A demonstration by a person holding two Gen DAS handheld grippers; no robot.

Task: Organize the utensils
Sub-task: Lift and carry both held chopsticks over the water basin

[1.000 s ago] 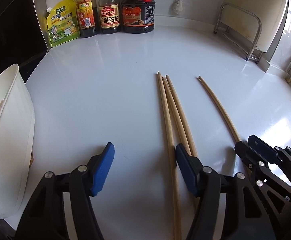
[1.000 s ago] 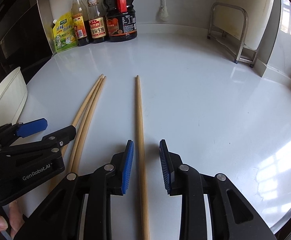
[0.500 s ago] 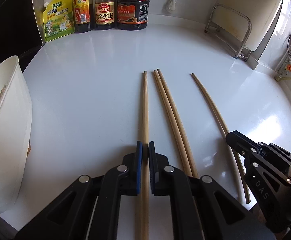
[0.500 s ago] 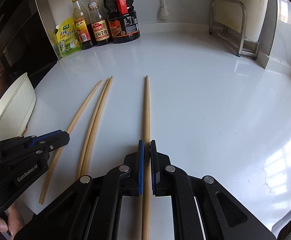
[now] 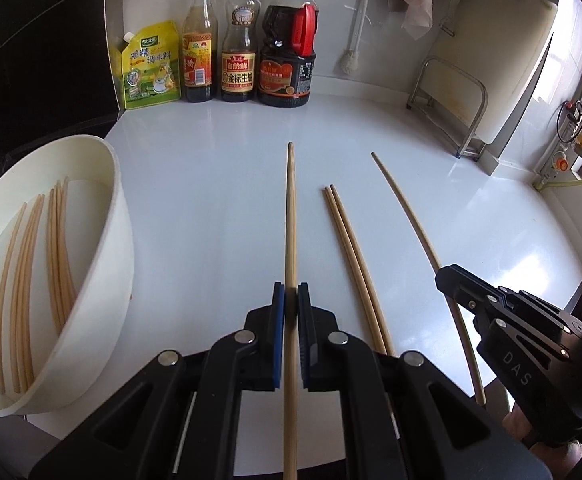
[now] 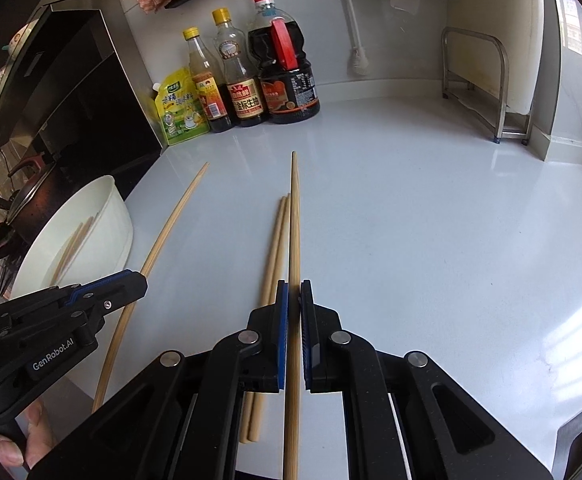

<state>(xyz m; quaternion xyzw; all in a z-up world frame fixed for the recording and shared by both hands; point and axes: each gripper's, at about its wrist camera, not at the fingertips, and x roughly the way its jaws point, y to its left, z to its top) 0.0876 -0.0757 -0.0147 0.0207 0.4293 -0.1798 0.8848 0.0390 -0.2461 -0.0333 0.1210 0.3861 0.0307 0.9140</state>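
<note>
Both tongs are clamped shut, each on a single chopstick: the left tongs [image 5: 291,294] grip one chopstick [image 5: 290,216], the right tongs [image 6: 294,292] another [image 6: 295,220], each stick running forward from between the pads. This looks like the carrying step, with the sticks lifted off the worktop [image 5: 211,200]. Next, I'd judge, each wants swinging over to the white bowl [image 5: 103,240] at the left, where several chopsticks already lie, and letting go above its rim. A pair of chopsticks [image 5: 351,256] lies on the worktop between the two tongs, yet to be gathered.
</note>
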